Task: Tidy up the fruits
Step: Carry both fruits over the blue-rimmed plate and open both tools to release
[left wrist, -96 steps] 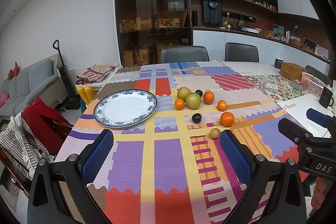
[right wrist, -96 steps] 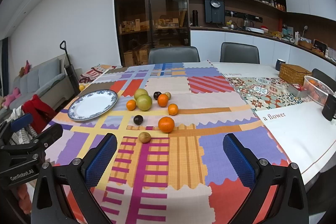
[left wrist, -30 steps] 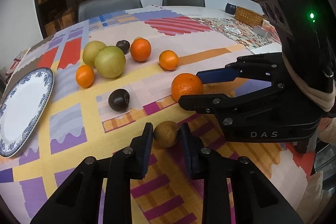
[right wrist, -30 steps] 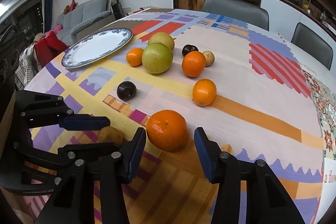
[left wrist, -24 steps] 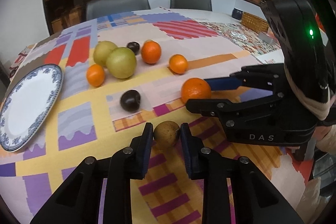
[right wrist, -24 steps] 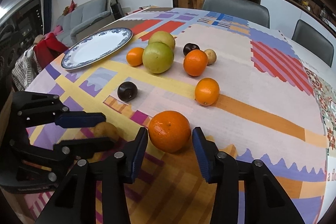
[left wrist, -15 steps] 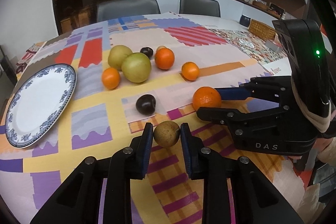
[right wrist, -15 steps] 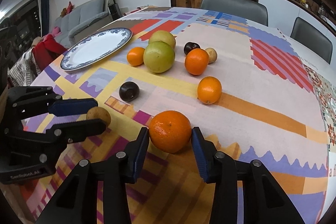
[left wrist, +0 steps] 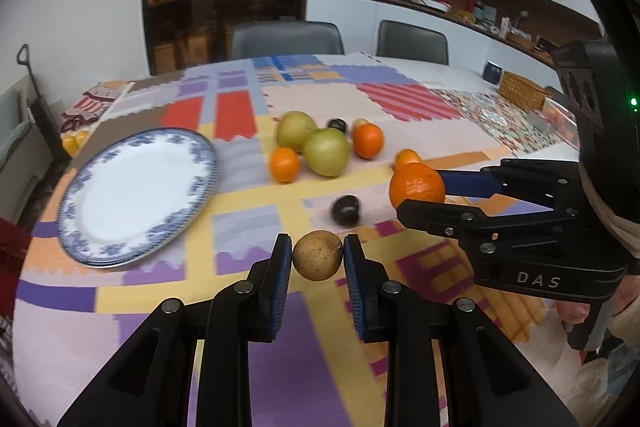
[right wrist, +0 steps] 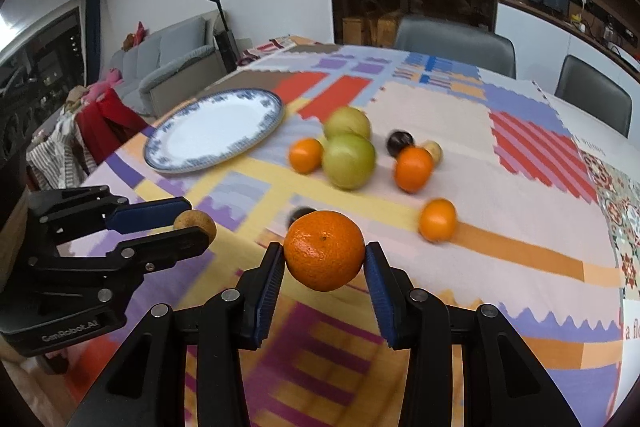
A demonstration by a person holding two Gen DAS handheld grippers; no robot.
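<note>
My left gripper (left wrist: pixel 317 259) is shut on a small brown fruit (left wrist: pixel 317 261) and holds it above the patchwork tablecloth; it also shows in the right wrist view (right wrist: pixel 196 221). My right gripper (right wrist: pixel 324 261) is shut on a large orange (right wrist: pixel 325 255), lifted off the cloth, also in the left wrist view (left wrist: pixel 417 185). A blue-rimmed white plate (left wrist: pixel 132 189) lies at the left, empty. Two green fruits (left wrist: pixel 326 151), several small oranges (left wrist: pixel 285 165) and two dark plums (left wrist: pixel 345 211) lie on the cloth behind the grippers.
Two grey chairs (left wrist: pixel 286 39) stand at the table's far side. A wicker basket (left wrist: pixel 520 91) sits at the far right. A chair with red clothing (right wrist: pixel 108 125) stands by the table's left edge, and the sofa (right wrist: pixel 168 67) beyond.
Both grippers have risen from the cloth with their fruit: the left with the brown fruit, the right with the large orange. The right jaws closed fully onto the orange.
</note>
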